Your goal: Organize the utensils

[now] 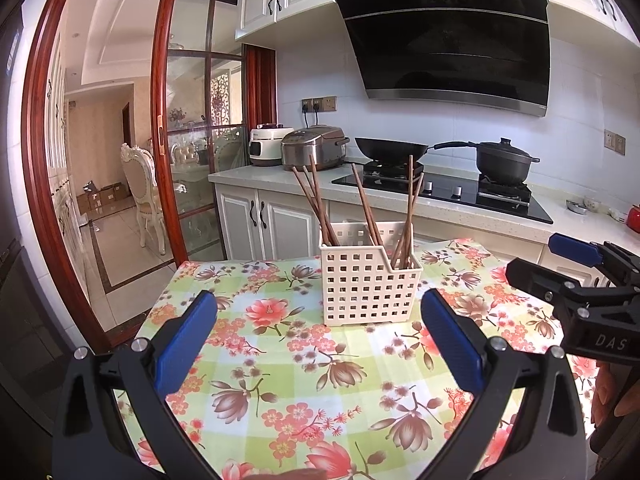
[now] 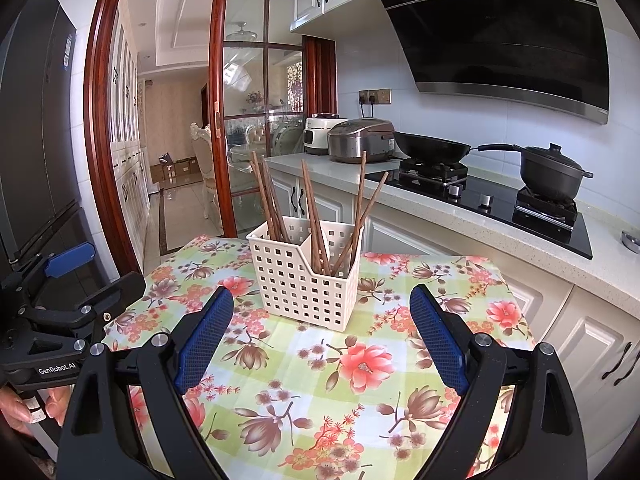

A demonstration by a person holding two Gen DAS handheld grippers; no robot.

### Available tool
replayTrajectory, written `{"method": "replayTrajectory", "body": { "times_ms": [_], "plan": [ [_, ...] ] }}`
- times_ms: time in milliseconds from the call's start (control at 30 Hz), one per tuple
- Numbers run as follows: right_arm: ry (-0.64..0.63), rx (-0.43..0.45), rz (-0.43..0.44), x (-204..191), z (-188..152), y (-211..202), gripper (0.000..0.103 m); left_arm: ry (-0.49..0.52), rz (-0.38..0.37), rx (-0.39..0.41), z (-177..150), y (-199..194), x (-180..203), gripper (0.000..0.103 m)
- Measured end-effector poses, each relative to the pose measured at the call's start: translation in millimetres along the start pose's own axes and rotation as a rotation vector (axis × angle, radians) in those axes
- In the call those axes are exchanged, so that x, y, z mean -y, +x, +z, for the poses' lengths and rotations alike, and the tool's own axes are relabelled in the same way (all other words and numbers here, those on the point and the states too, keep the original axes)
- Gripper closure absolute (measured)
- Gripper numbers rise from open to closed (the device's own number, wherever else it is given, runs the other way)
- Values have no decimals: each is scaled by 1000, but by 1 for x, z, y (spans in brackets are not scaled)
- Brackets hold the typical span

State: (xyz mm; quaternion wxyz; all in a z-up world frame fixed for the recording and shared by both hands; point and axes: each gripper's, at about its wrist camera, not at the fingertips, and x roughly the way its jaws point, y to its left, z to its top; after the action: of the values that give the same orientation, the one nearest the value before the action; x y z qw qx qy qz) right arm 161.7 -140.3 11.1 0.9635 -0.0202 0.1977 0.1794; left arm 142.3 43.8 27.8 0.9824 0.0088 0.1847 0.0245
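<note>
Nearest the left wrist camera, the left gripper (image 1: 318, 324) hangs over the flowered green-and-white checked tablecloth (image 1: 280, 380) with its two blue-padded black fingers (image 1: 186, 340) spread wide apart and nothing between them. The right wrist camera shows the right gripper (image 2: 322, 326) in the same way, blue pads far apart over the cloth, gripping nothing. Each gripper appears at the edge of the other's view: the right one at the right side of the left view, the left one at the left side of the right view, with a person's fingertips (image 2: 24, 408) wrapped on its handle.

Just beyond both sets of fingers, on the far half of the table, stands the cream plastic utensil basket with square holes (image 1: 366, 288), upright and divided by a slanted inner wall into compartments. Long brown wooden chopsticks (image 1: 362, 204) stand in it, leaning outward at different angles; some sit in the left compartment and others in the right one. Neither gripper touches the basket or the chopsticks.

Behind the table runs a pale speckled stone counter (image 1: 256, 178) over white cabinet doors. On it sit a silver rice cooker (image 1: 314, 152) and a white cooker (image 1: 266, 146) beside it. Further right a black wok (image 1: 390, 148) and a dark lidded pot (image 1: 504, 162) rest on a black glass hob, under a black slanted range hood (image 1: 444, 36). To the left a red wooden sliding door frame (image 1: 44, 120) opens on a tiled room
</note>
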Motion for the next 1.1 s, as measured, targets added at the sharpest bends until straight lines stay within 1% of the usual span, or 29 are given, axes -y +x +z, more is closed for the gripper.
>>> {"method": "replayTrajectory", "body": {
  "times_ms": [333,467,667,700,800,867,933,1000,1100],
  "plan": [
    [1,-1,-2,-1,-1,0,18,7,13,-7,0,1,2,4],
    [2,-1,0,-1,-1,0,18,17,31,-7,0,2,4,4],
    [1,-5,1,-1,-2,0,18,-9,-5,-18,1,2,1,4],
    [1,-6,1,-1,-2,0,18,-13,0,-16,1,1,1,4],
    [-1,-10,2,0,-3,1,18,-19,58,3,1,-2,1,4],
    [-2,-15,4,0,-4,2,18,-6,52,4,1,-2,1,4],
    [-4,-18,6,-1,-6,3,18,3,73,8,1,-2,2,4],
    [-7,-19,7,-1,-5,4,18,-3,50,7,1,-2,1,4],
    [-7,-16,10,-2,-5,3,18,-6,48,1,1,-1,1,4]
  ]
}}
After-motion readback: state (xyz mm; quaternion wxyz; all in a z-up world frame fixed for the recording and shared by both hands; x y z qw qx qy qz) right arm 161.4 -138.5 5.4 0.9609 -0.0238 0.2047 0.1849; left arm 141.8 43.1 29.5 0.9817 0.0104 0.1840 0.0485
